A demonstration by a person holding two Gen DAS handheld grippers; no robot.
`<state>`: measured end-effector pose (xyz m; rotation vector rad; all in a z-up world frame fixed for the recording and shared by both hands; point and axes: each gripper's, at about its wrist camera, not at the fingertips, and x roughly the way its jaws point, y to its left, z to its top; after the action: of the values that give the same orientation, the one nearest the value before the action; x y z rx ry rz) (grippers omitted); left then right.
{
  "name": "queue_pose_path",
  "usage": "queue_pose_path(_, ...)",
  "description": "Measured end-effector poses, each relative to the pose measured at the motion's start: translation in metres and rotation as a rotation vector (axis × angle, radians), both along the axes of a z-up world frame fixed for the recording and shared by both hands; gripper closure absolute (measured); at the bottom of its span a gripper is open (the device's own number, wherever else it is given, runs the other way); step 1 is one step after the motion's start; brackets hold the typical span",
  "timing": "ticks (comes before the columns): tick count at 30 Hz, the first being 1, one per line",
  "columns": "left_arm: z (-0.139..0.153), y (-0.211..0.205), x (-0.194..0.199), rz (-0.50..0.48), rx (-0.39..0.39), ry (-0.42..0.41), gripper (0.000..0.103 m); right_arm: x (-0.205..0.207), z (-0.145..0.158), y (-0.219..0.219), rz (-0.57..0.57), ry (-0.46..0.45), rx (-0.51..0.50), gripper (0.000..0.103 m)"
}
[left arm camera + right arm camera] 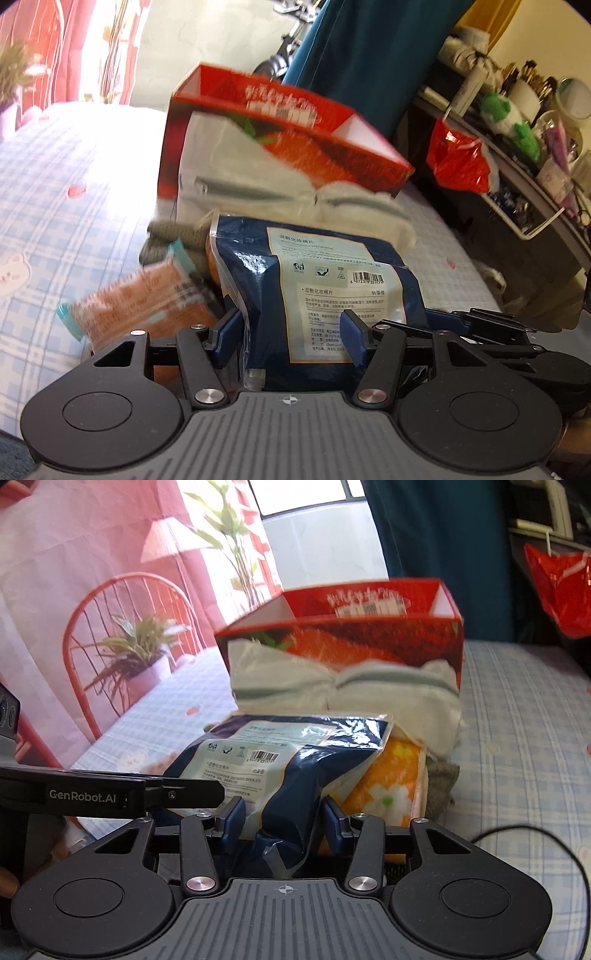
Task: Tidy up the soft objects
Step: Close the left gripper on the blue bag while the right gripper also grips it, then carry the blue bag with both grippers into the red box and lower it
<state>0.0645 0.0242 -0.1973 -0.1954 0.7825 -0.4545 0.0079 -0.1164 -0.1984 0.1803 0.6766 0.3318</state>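
The left tongs were matte black with dark blue ribbed pads at the fingertips. Each finger hung on angular black links pinned with round silver screws. Two large black discs flanked a grey ribbed plate that bore a small white crosshair mark. The right tongs had the same build: blue pads, black links, silver screws and a grey ribbed plate. In the right wrist view, the side of the left tongs carried white "GenRobot.AI" lettering.
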Motion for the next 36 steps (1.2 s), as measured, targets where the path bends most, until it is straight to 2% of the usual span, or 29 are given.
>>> queue_pose_path(8, 0.033, 0.001, 0.0, -0.016, -0.037, -0.122, 0.043, 0.001, 0.034, -0.004, 0.004, -0.114, -0.006, 0.061)
queue_pose_path(11, 0.048, -0.004, 0.004, -0.031, -0.028, -0.165, 0.043, 0.007, 0.048, -0.007, 0.008, -0.149, -0.009, 0.061)
queue_pose_path(16, 0.068, -0.013, 0.023, -0.05, -0.029, -0.201, 0.043, 0.025, 0.072, -0.016, 0.015, -0.199, -0.023, 0.061)
queue_pose_path(20, 0.087, -0.023, 0.054, -0.07, -0.03, -0.232, 0.043, 0.052, 0.091, -0.026, 0.013, -0.238, -0.05, 0.061)
queue_pose_path(25, 0.104, -0.039, 0.107, -0.076, -0.04, -0.229, 0.043, 0.104, 0.105, -0.045, -0.003, -0.243, -0.062, 0.061)
queue_pose_path(28, 0.107, -0.05, 0.132, -0.074, -0.007, -0.233, 0.042, 0.136, 0.103, -0.052, -0.002, -0.237, -0.078, 0.061)
queue_pose_path(32, 0.099, -0.06, 0.16, -0.069, 0.04, -0.208, 0.042, 0.175, 0.093, -0.056, 0.005, -0.209, -0.104, 0.061)
queue_pose_path(36, 0.089, -0.061, 0.185, -0.057, 0.035, -0.151, 0.042, 0.204, 0.082, -0.057, 0.004, -0.168, -0.11, 0.061)
